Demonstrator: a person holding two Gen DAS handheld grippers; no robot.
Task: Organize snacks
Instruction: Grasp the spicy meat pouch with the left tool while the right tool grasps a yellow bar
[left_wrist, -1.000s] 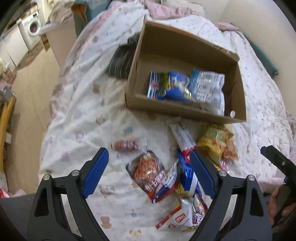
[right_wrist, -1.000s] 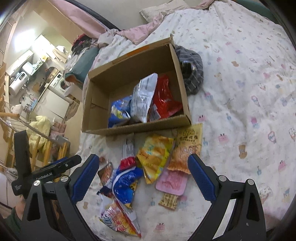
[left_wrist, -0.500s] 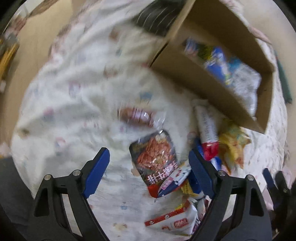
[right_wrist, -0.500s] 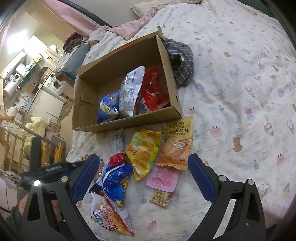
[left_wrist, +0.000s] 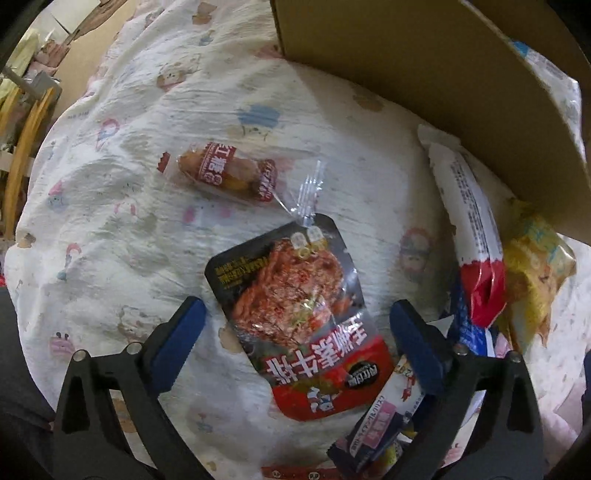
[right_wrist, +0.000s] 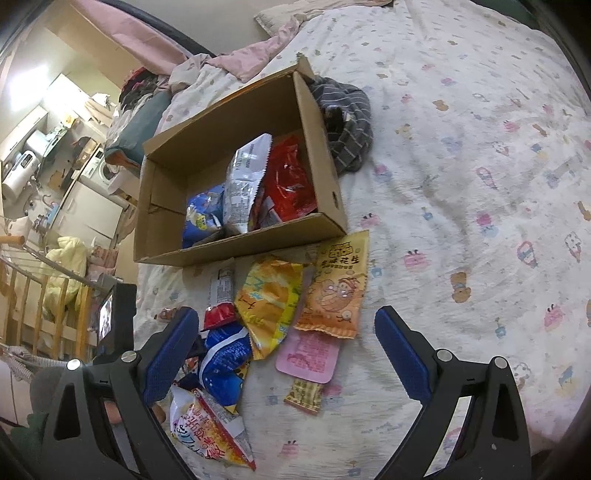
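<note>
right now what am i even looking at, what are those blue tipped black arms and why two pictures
Each picture comes from a camera mounted on a hand-held gripper that a person carries, one per hand. The blue pads are its fingers.

The left hand-held gripper is open, low over a dark meat snack pouch on the bedspread, gripping nothing. The right hand-held gripper is also open and empty, above a pile of loose snack packets. Behind them a cardboard box already holds a few bags.
</note>
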